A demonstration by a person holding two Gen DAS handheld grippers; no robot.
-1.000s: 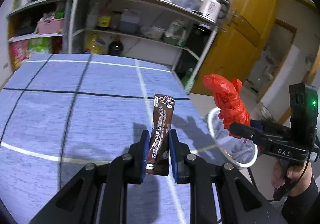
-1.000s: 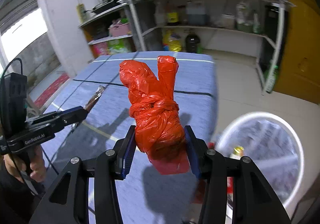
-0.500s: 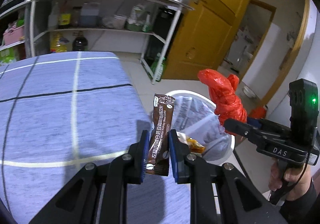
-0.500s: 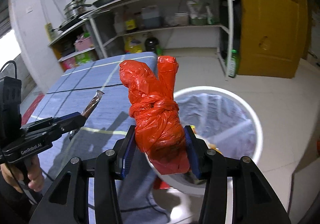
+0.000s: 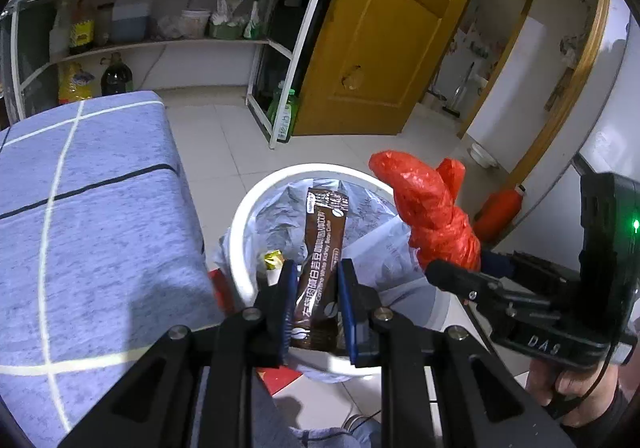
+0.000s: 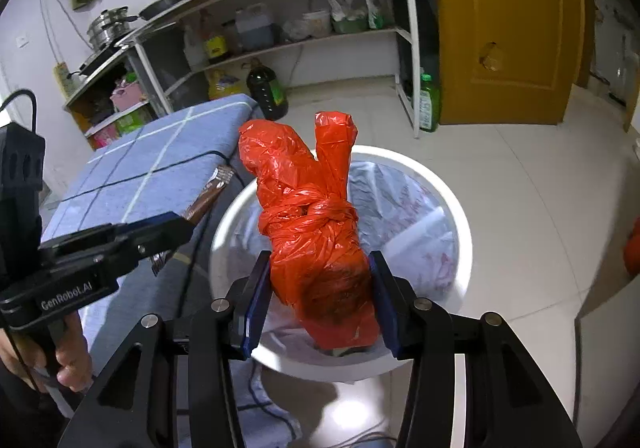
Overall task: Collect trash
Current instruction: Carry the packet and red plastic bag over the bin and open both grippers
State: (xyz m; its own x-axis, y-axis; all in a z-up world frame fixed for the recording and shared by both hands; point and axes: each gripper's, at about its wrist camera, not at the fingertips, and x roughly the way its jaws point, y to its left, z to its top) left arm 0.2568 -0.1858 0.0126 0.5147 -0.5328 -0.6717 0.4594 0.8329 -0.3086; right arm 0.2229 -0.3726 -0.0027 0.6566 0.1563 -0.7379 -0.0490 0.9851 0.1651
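Left gripper [image 5: 316, 302] jaws pinch thin, light coffee sachet [image 5: 322, 248] low. Right gripper [image 6: 318, 302] jaws squeeze soft knotted red bag [image 6: 316, 224] over bin [image 6: 460, 232].

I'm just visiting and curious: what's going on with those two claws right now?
Left gripper shut on brown sachet. Right gripper shut on knotted red bag. Both over the lined white bin. Nothing in the way.
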